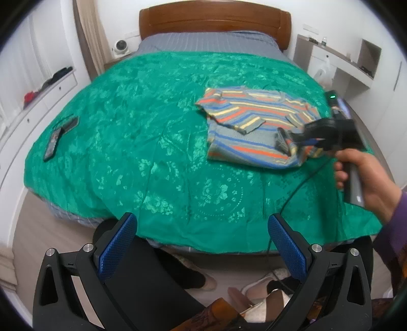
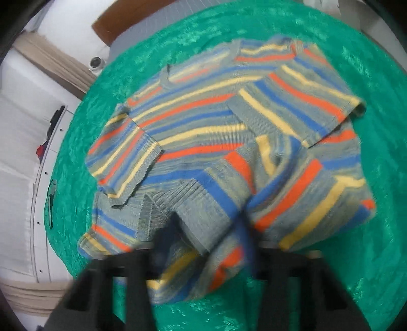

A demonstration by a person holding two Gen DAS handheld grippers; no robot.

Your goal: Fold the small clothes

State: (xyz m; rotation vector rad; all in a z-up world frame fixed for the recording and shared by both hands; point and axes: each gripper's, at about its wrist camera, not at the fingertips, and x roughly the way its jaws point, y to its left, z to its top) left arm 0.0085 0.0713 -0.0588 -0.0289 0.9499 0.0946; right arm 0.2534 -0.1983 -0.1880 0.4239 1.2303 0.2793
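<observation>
A small striped shirt [image 1: 251, 124] in grey, blue, orange and yellow lies on the right half of the green bedspread [image 1: 142, 142], both sleeves folded in over its body. A person's hand holds my right gripper [image 1: 286, 140] at the shirt's near right hem. In the right wrist view that hem is bunched up and pinched between the blurred fingers [image 2: 165, 229] of the right gripper [image 2: 203, 234], with the striped shirt [image 2: 211, 127] spread out beyond. My left gripper [image 1: 202, 224] hangs open over the bed's near edge, well short of the shirt, with nothing in it.
Two dark flat devices [image 1: 61, 135] lie on the bedspread at the left. A black cable [image 1: 292, 193] runs over the near right edge. A wooden headboard [image 1: 213, 20] stands at the back, white drawers [image 1: 38, 101] on the left, slippers [image 1: 257, 287] on the floor.
</observation>
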